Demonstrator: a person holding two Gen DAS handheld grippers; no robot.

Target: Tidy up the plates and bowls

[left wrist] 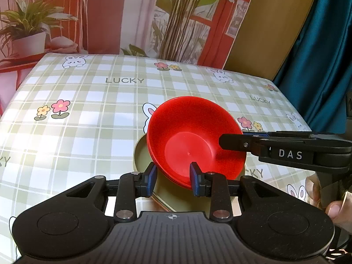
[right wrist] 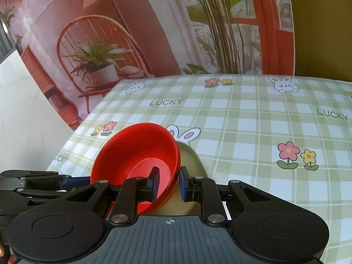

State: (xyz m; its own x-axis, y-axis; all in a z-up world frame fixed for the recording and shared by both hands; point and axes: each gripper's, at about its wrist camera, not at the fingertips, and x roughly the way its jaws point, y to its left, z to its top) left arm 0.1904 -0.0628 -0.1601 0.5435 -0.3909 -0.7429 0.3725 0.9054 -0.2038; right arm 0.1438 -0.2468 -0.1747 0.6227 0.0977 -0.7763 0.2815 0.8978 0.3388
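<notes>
A nested stack of about three red bowls (left wrist: 195,140) sits tilted in one olive plate (left wrist: 140,156) at frame centre, on the checked tabletop (left wrist: 88,101). The left tool (left wrist: 172,179) and right tool (right wrist: 168,183) each clench the stack's rim.

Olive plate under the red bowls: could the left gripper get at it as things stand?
Probably not: the left gripper is clamped on the rim of the stacked red bowls, as is the right gripper, and the bowls cover most of the olive plate.
</notes>
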